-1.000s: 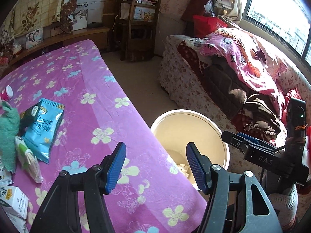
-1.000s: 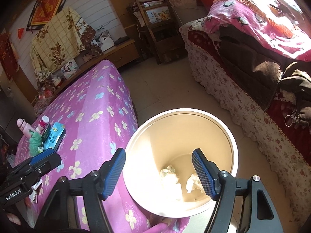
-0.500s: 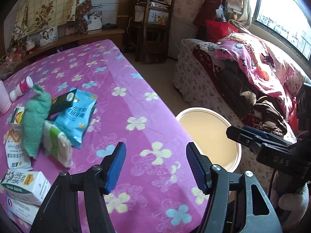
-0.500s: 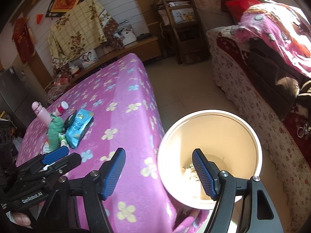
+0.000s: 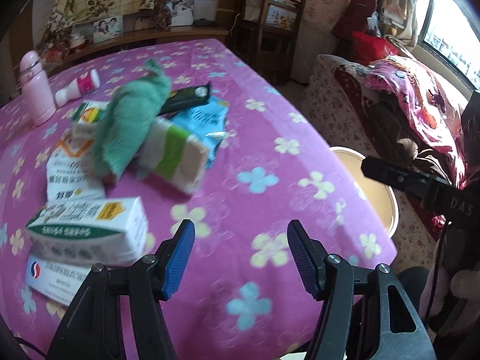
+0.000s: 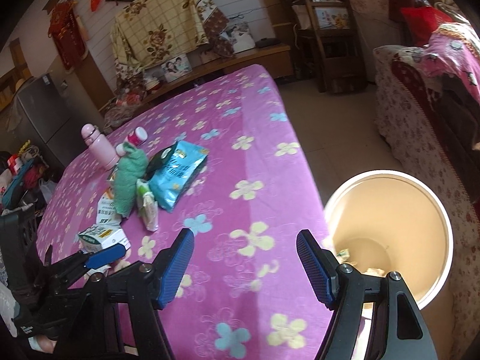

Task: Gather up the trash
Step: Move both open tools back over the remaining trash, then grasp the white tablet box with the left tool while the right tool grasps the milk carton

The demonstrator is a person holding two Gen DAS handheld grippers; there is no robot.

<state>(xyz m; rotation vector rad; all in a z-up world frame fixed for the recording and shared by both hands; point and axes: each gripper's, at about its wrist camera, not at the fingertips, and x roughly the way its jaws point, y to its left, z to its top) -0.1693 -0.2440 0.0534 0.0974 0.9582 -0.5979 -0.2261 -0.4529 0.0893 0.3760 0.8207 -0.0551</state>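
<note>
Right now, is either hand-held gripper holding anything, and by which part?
Nothing is held. The left hand-held gripper and right hand-held gripper both stand open and empty over the tablecloth.

Fuzzy green cloth (image 5: 132, 126) lies on glossy blue foil packet (image 6: 177, 174) and soft purple tablecloth (image 5: 255, 138).

bare purple cloth (image 6: 249, 162) right of the litter pile (image 6: 141, 186). bin (image 6: 432, 198) mouth unobstructed beside the table edge.
</note>
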